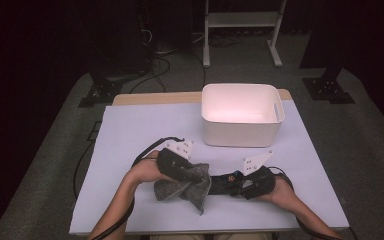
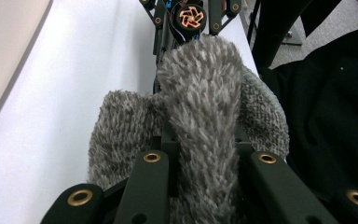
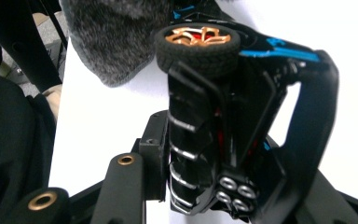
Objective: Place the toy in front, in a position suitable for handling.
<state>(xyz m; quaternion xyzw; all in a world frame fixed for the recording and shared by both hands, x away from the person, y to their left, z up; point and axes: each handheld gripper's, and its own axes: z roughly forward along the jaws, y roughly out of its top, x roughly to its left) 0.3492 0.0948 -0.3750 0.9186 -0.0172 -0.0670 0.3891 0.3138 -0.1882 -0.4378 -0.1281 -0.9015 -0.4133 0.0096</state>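
A grey fuzzy cloth (image 1: 182, 189) hangs bunched over the front of the white table sheet (image 1: 130, 135), and my left gripper (image 1: 196, 176) is shut on it. In the left gripper view the cloth (image 2: 200, 102) bulges up between the black jaws and drapes over both. A black toy car (image 1: 228, 181) with an orange-hubbed wheel (image 3: 198, 44) and blue trim lies just right of the cloth, touching it. My right gripper (image 1: 237, 186) is shut on the car's body (image 3: 214, 116); its right jaw is hidden behind the car. The two grippers point at each other.
A white plastic bin (image 1: 242, 135) with nothing in it stands at the back right of the table. Beyond the table there is a white metal stand (image 1: 240, 20) and cables on the floor. The person's dark clothing (image 2: 335, 116) lies by the near edge.
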